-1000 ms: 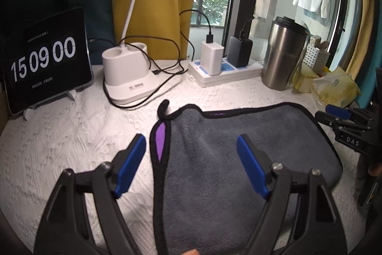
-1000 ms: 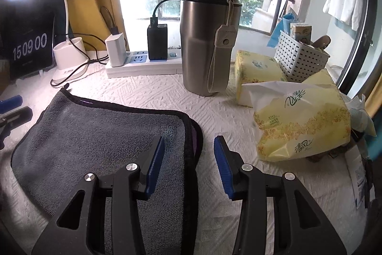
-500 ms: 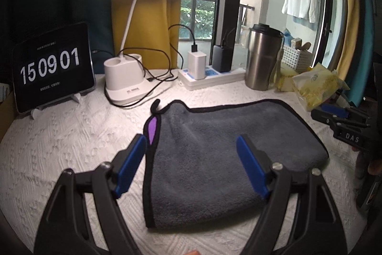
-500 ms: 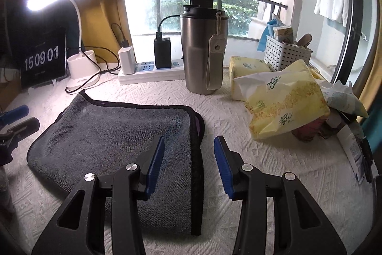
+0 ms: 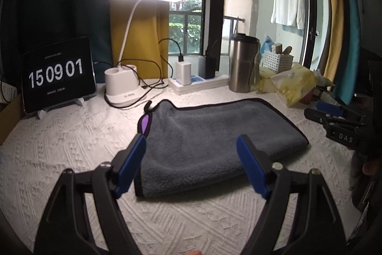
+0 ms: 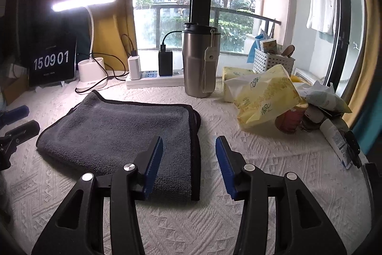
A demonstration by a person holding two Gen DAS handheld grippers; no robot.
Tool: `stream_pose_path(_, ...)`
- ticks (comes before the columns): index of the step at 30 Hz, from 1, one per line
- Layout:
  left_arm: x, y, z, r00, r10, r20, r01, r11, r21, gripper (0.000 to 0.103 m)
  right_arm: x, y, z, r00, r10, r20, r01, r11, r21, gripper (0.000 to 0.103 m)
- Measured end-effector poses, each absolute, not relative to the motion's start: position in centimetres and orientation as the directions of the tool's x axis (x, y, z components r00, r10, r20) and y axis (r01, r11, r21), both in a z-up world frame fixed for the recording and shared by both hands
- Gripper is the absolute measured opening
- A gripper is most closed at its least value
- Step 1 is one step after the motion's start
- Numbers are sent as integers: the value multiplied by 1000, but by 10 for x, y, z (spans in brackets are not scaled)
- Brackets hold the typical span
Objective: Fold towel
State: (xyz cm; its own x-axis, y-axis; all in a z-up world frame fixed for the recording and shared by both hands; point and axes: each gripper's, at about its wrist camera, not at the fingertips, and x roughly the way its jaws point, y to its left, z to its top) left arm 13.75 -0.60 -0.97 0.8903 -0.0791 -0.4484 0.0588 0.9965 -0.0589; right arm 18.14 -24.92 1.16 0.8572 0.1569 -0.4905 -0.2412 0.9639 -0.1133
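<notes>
Nearest, left gripper with fingers spread wide, holding nothing; right gripper likewise parted and empty. Just beyond, grey towel lying doubled over mid-table on white textured cloth, clear of both grippers. Judged at least one fold done; perhaps another left. Farther back, along the far edge: clock tablet, lit lamp, steel tumbler.

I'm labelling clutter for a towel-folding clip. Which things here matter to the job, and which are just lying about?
Job:
grey towel
left gripper
right gripper

Lying about:
desk lamp
clock tablet
power strip
steel tumbler
tissue pack
white basket
</notes>
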Motion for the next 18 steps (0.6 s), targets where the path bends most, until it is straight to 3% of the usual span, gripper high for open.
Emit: stream_pose_path(18,73,-9,3,958,-72,-279,53,996,-75,80,111,-245,18,909,205,-362,-264,957,-121,53)
